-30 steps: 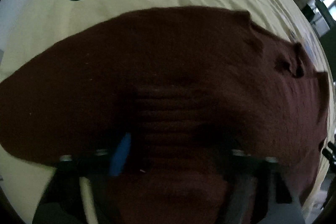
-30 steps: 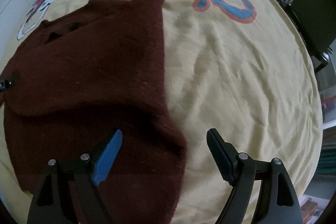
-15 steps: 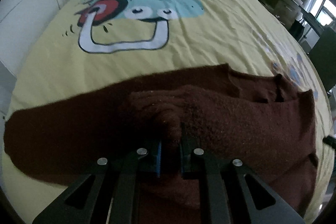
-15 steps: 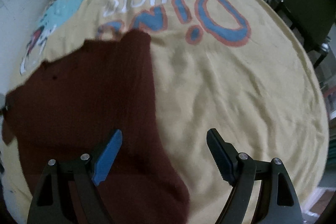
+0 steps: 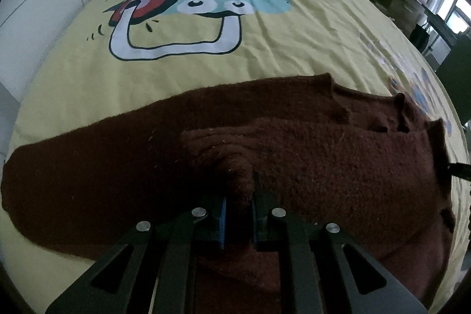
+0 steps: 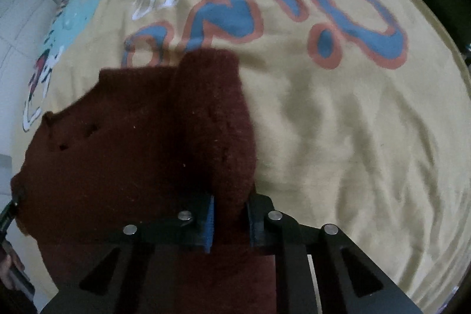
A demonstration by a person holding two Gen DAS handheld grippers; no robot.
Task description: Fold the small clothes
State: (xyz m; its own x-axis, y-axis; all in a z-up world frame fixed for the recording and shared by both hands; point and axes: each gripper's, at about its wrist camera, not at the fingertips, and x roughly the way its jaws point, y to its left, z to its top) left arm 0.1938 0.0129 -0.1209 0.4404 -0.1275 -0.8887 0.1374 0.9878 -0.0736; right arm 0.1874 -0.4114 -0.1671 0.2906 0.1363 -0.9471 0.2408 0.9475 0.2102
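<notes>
I couldn't see the brown sweater's (image 5: pixel 338 167) lower part behind the left gripper (image 5: pixel 238 214). In the right wrist view its lower edge ran off-frame, and the bedsheet lettering (image 6: pixel 265 5) was blurred.

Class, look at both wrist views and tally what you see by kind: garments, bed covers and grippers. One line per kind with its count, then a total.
Garments: 1, the brown knitted sweater
Bed covers: 1, the yellow cartoon bedspread
Grippers: 2, the left gripper and the right gripper, each pinching a fold of the sweater
Total: 4
</notes>
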